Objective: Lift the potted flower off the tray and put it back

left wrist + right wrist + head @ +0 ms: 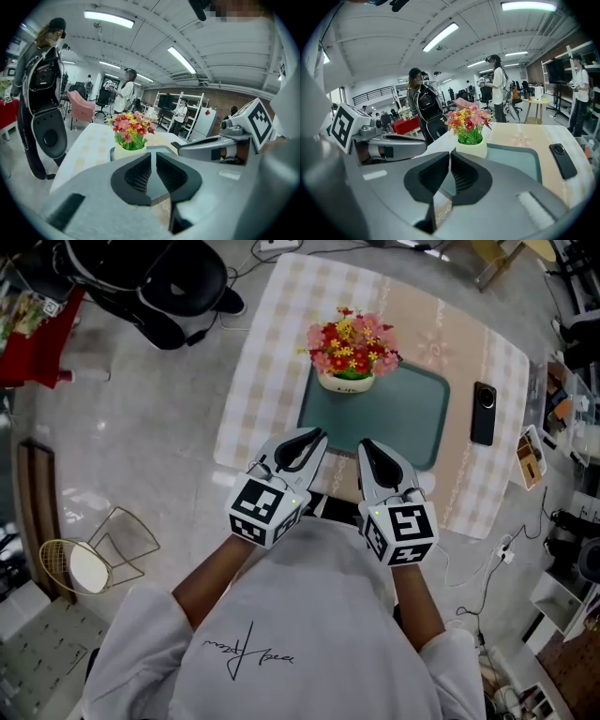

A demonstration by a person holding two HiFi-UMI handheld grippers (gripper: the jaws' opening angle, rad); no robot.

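So the biggest thing here is the tabletop (pixel 272 352) with a pale checked cloth over it, and sitting on that is a flat grey-green tray (pixel 412 418) with rounded corners. Both claws hang over the near edge of the tabletop, side by side and pointing toward the tray, each with its marker cube at the back. The left claw (pixel 317 434) is open by just a sliver: its own view shows a thin slit between the black ribbed pads, with nothing in there, only tray showing through. The right claw (pixel 364 443) is closed up tight, tips touching, and it's got hold of nothing either. The potted flower (pixel 349 352) is on the tray, at its far left corner as seen from the head view. It's a little cream pot stuffed with red, pink and yellow blooms, standing upright and well clear of both claws. Smallest bit: a black phone (pixel 484 412) lying flat on the cloth just right of the tray.
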